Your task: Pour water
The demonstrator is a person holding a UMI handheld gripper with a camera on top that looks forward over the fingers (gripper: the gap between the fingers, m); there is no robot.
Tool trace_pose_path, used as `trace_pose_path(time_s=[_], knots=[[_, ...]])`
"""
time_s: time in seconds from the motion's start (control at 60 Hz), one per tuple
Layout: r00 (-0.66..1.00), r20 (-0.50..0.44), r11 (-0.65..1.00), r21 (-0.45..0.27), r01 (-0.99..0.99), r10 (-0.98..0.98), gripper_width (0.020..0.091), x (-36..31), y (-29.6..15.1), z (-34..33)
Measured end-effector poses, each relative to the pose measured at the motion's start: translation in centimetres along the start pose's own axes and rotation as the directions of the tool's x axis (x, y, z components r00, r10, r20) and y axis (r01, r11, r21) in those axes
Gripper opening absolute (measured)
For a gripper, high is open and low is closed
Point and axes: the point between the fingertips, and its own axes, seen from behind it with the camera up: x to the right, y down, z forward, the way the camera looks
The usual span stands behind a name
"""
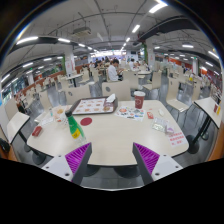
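gripper (111, 162) fingers spread wide, nothing held, over near table (110, 140) edge | green bottle (73, 126) upright, ahead-left of fingers, well apart | red cup (139, 101) far side, beyond tray (93, 105) | bottle likely light, smooth plastic, may slip or tip; grab mid-body

We see a large hall under long ceiling lights (135, 28), filled with pale tables and chairs. On the round table (110, 140) nearest us lies a tray (93, 105) of pictured cards, a small red disc (86, 121) just beside it, and printed sheets (133, 113) — another pinkish sheet (176, 137) lies nearer the table's edge. Farther back, a person (113, 71) in white sits among the tables — details beyond that we cannot tell.
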Motion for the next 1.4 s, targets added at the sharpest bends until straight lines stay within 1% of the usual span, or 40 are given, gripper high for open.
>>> trace_pose_path(time_s=[0.067,0.217,0.3,0.417,0.517,0.6,0.633,0.683,0.75,0.833,0.85,0.9,0.933,0.967,1.0,1.033,1.067,1.1,1.167,1.183,1.233,1.3,1.35,1.367,1.4], knots=[[0.999,0.032,1.000,-0.007,-0.022,0.022,0.0842,-0.7,0.5,0.1],[1.000,-0.005,1.000,-0.003,-0.024,0.024,0.0843,0.5,2.1,1.5],[0.999,0.033,0.999,0.009,-0.035,0.035,0.0847,-1.4,2.8,1.8],[0.996,0.086,0.996,0.080,-0.036,0.029,0.0847,-5.2,3.8,2.8],[0.995,0.092,0.990,0.138,0.017,-0.030,0.0844,-9.2,4.2,5.0],[0.995,0.095,0.982,0.187,0.021,-0.039,0.0847,-12.6,3.9,8.3],[0.995,0.088,0.979,0.204,0.017,-0.036,0.0847,-13.5,4.0,10.2],[0.997,0.065,0.973,0.230,0.016,-0.032,0.0846,-15.1,2.8,12.0],[0.999,0.023,0.965,0.260,0.018,-0.025,0.0843,-15.5,2.4,16.4],[1.000,-0.024,0.959,0.282,0.010,-0.004,0.0842,-16.3,1.4,19.4],[0.999,-0.036,0.958,0.288,0.009,0.001,0.0846,-15.7,1.2,21.2],[0.998,-0.063,0.956,0.292,-0.005,0.024,0.0835,-15.9,0.6,22.3],[0.996,-0.082,0.953,0.302,-0.019,0.046,0.0796,-15.6,0.2,23.2],[0.994,-0.092,0.953,0.301,-0.028,0.059,0.0705,-15.0,0.1,25.4],[0.994,-0.088,0.957,0.287,-0.043,0.071,0.0526,-16.2,0.2,24.9],[0.991,-0.115,0.952,0.305,-0.033,0.071,0.0521,-16.1,-0.4,25.0],[0.989,-0.136,0.953,0.303,-0.019,0.063,0.0523,-15.7,-0.5,26.4],[0.986,-0.160,0.953,0.302,-0.006,0.057,0.0500,-15.5,-0.4,26.0],[0.981,-0.190,0.955,0.297,0.009,0.049,0.0483,-15.7,-0.2,25.5],[0.980,-0.191,0.955,0.296,0.010,0.048,0.0478,-15.8,-0.5,26.5],[0.982,-0.185,0.965,0.262,0.001,0.049,0.0442,-16.5,-0.2,26.8],[0.974,-0.223,0.975,0.220,0.016,0.035,0.0380,-16.5,-0.4,26.9],[0.968,-0.249,0.982,0.187,0.022,0.026,0.0372,-16.6,-0.4,27.1],[0.968,-0.252,0.985,0.171,0.030,0.014,0.0349,-16.7,-0.4,27.1],[0.966,-0.259,0.988,0.143,0.051,-0.012,0.0347,-16.9,-0.7,27.2]])
